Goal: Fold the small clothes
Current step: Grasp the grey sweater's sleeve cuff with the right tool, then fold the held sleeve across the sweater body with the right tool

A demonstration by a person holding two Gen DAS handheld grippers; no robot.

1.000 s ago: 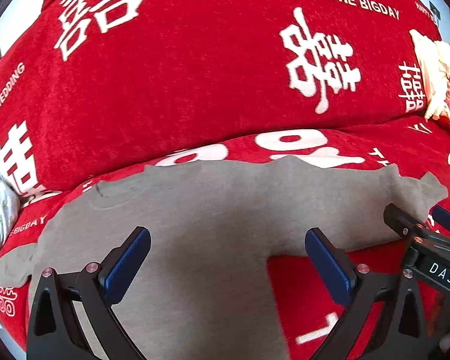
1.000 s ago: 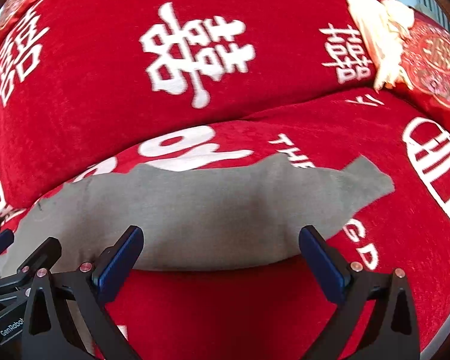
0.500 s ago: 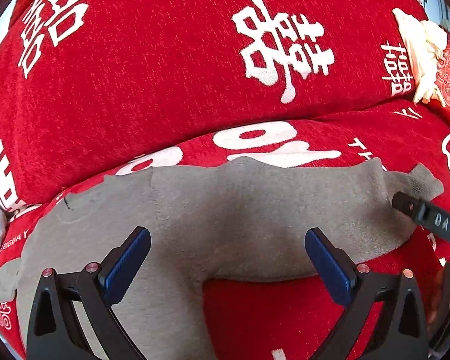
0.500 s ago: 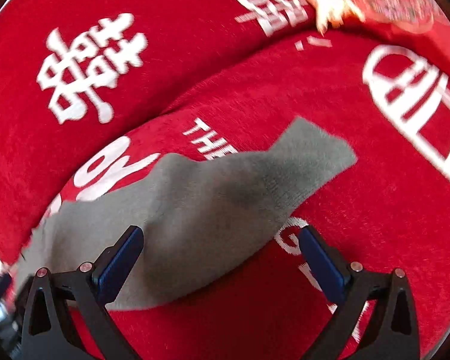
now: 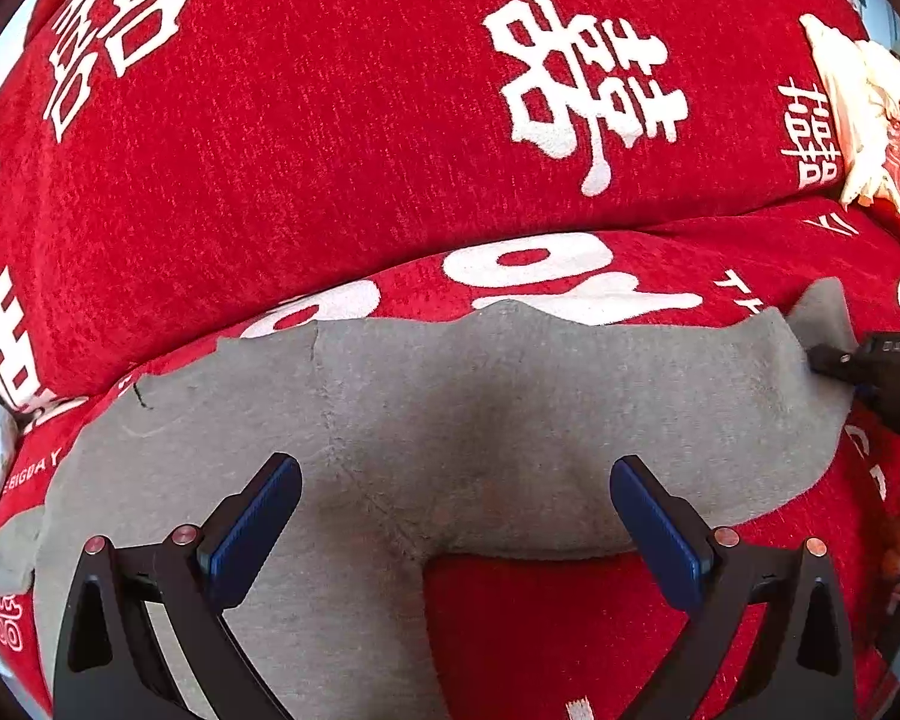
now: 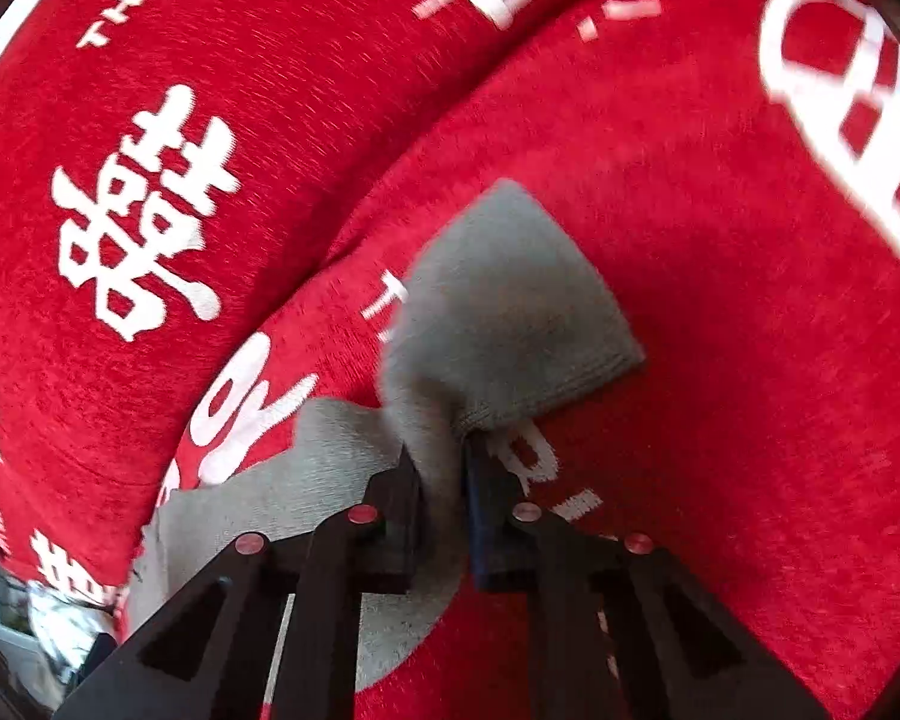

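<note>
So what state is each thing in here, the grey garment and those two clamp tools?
Garment: spread flat on the red cover, unfolded, one end bunched where it is pinched.
Right gripper: just closed, shut on the garment's end.
Left gripper: open, over the garment, gripping nothing.
Cushion: lying at the far right of the cover.
</note>
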